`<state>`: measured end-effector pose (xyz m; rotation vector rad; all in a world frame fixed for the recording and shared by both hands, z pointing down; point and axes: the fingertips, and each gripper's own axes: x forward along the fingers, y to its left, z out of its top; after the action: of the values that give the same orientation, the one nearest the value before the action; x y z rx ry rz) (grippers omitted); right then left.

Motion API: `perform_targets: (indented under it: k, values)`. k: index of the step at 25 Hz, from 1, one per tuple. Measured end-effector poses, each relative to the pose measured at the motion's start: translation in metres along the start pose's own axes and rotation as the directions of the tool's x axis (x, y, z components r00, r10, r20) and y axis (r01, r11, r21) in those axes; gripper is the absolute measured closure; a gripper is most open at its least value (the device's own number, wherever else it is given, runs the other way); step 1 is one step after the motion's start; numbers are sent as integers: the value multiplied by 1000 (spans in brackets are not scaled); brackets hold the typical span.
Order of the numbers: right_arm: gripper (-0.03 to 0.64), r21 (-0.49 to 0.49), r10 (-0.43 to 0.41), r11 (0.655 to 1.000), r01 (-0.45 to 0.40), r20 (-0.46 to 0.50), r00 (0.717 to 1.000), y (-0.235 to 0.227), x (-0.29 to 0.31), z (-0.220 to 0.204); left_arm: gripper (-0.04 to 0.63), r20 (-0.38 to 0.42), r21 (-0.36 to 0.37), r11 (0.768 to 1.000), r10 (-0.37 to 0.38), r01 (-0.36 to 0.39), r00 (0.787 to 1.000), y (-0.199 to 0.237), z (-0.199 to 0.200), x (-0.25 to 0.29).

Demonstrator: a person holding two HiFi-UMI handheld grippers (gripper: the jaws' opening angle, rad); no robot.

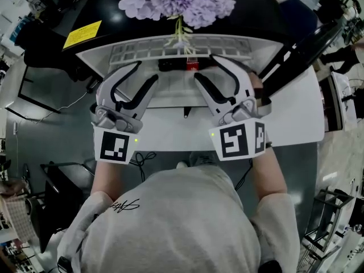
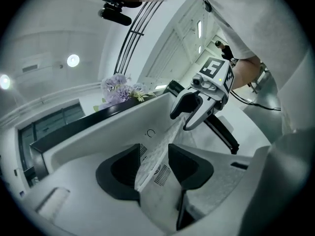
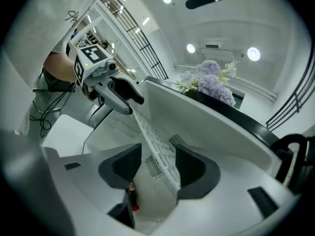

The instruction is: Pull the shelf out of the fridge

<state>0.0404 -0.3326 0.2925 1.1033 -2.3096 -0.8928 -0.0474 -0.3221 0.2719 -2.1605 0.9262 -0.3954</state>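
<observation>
A white slotted fridge shelf (image 1: 142, 50) sticks out of the open fridge towards me. My left gripper (image 1: 145, 73) stands open at the shelf's front edge on the left. My right gripper (image 1: 206, 68) stands open at the same edge on the right. In the left gripper view the shelf (image 2: 165, 139) runs edge-on between the dark pads of the left gripper (image 2: 153, 156), with small gaps on both sides. The right gripper view shows the shelf (image 3: 157, 141) in the same way inside the right gripper (image 3: 157, 166), not pressed.
The fridge has a black top with a yellow label (image 1: 82, 34) and purple flowers (image 1: 182, 1) on it. Its door (image 1: 296, 56) hangs open at the right. A small red item (image 1: 192, 65) sits inside below the shelf. The fridge stands on a white table (image 1: 296, 118).
</observation>
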Motion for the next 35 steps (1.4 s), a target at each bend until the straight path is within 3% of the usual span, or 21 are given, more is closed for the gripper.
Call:
perform_targets:
  k: [11, 21, 26, 31, 35]
  values:
    - [401, -163, 15, 986, -26, -69, 998, -8, 27, -8, 431, -69, 131, 991, -10, 19, 998, -3, -22, 30]
    - [387, -353, -15, 935, -39, -151, 988, -8, 47, -17, 431, -173, 274, 957, -44, 91, 984, -11, -39, 50]
    - [383, -409, -21, 911, -55, -180, 983, -5, 58, -21, 431, -248, 328, 936, -44, 126, 968, -12, -52, 59]
    - [382, -443, -46, 895, -49, -200, 979, -7, 67, -25, 431, -306, 336, 934, -13, 121, 952, -8, -61, 64]
    - [382, -454, -59, 889, -52, -226, 972, -10, 73, -31, 432, -350, 368, 919, -6, 144, 937, -8, -65, 69]
